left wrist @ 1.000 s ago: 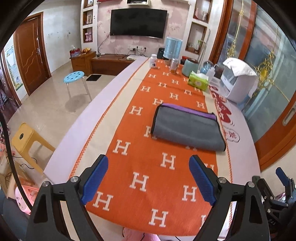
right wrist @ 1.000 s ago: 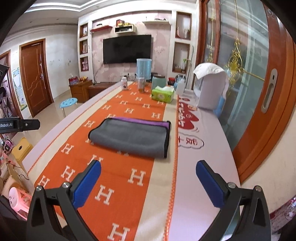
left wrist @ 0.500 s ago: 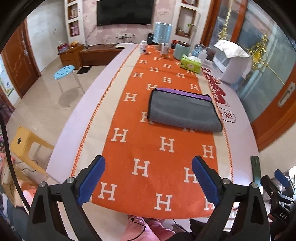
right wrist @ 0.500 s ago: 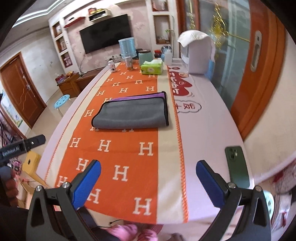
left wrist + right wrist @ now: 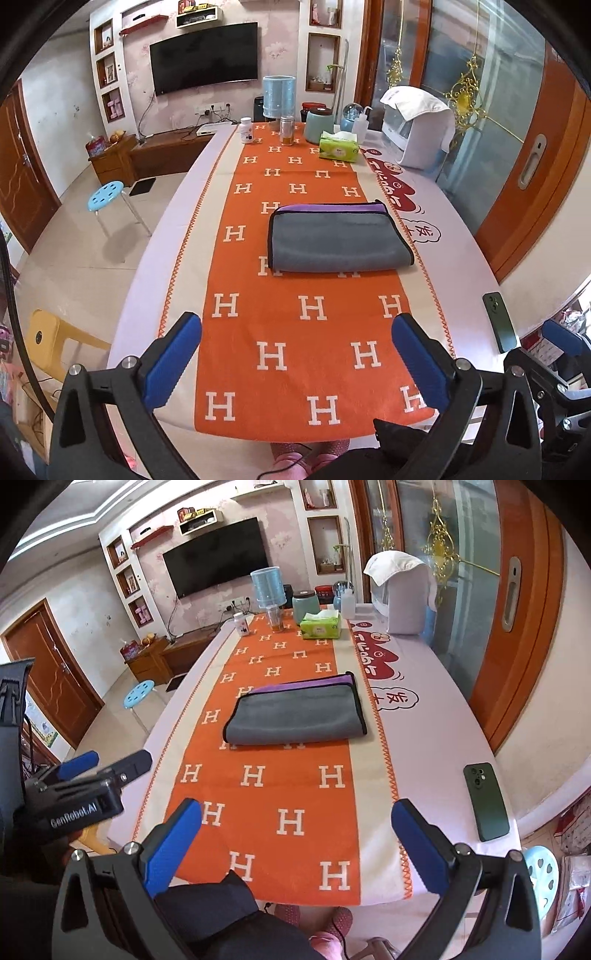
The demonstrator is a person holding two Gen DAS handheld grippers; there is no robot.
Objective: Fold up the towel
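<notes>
Now, sweeping from the left side across: on the floor off my left I see a yellow stool [image 5: 55,341] and, farther back, a light blue stool [image 5: 107,195] standing beside the table [image 5: 162,266]. My left gripper [image 5: 295,350] hangs above the near end of the table, its blue-padded jaws spread wide with nothing between them. Under it runs the orange runner [image 5: 295,332] patterned with white H letters, laid along the length of the table.

Midway down that runner lies the towel [image 5: 338,240], grey with a dark edging and a purple layer showing along its far edge. It is folded into a flat rectangle, lying with its right end close to the runner's zigzag border. Neither gripper touches it; both are well apart from it, on the near side.

At the far end of the table I can make out a white bottle [image 5: 246,130], a small jar [image 5: 287,130], a teal canister [image 5: 319,126] and a green tissue box [image 5: 339,147], with a white appliance [image 5: 421,125] draped in a cloth to their right.

My right gripper [image 5: 295,830] also hovers over the near table edge, jaws fully apart and empty; in its view the left gripper shows at the left margin. To the right of the runner, a dark green phone [image 5: 485,801] lies flat on the pale tablecloth, near the table's right edge.
</notes>
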